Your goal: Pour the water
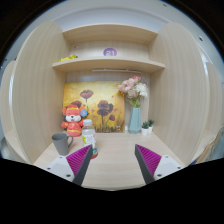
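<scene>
Gripper (113,163) fingers apart and empty at lower centre; bottle (89,136) stands lower left just beyond the left finger beside a grey cup (63,143); judged step: steer left, centre bottle between pads, close squarely before lifting.

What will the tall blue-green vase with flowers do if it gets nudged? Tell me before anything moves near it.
The vase looks tall and narrow with a big bouquet on top, so it is probably top-heavy and apt to tip. It looks glazed, so likely hard, slippery and breakable. It stands well beyond the open hand-held gripper, near the small potted plant, which it might knock over.
</scene>
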`<state>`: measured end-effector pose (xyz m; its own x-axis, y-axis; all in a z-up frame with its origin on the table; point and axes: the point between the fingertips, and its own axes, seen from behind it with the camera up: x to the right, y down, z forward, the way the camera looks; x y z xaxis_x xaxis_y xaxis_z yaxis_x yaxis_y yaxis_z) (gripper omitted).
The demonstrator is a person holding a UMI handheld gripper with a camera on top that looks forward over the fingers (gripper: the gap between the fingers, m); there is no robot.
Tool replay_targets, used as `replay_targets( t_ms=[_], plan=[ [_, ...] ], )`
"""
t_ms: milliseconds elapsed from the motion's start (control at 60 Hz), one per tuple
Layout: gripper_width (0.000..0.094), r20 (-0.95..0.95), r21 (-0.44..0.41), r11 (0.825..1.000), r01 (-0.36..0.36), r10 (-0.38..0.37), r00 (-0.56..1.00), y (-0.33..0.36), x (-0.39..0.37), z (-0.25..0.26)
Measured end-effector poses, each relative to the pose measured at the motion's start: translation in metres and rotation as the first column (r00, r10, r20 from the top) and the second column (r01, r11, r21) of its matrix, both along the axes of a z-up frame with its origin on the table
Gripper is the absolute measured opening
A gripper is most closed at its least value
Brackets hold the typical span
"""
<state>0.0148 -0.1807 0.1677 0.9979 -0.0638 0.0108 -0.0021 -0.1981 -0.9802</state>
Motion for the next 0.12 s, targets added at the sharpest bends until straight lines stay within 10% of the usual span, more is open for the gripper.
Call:
replay_targets(
  t_ms=[117],
  plan=[
    [0.0872,-0.015,0.009,1.000,0.008,-0.008,1.000,-0.0056,0.0032,0.0046]
  ],
)
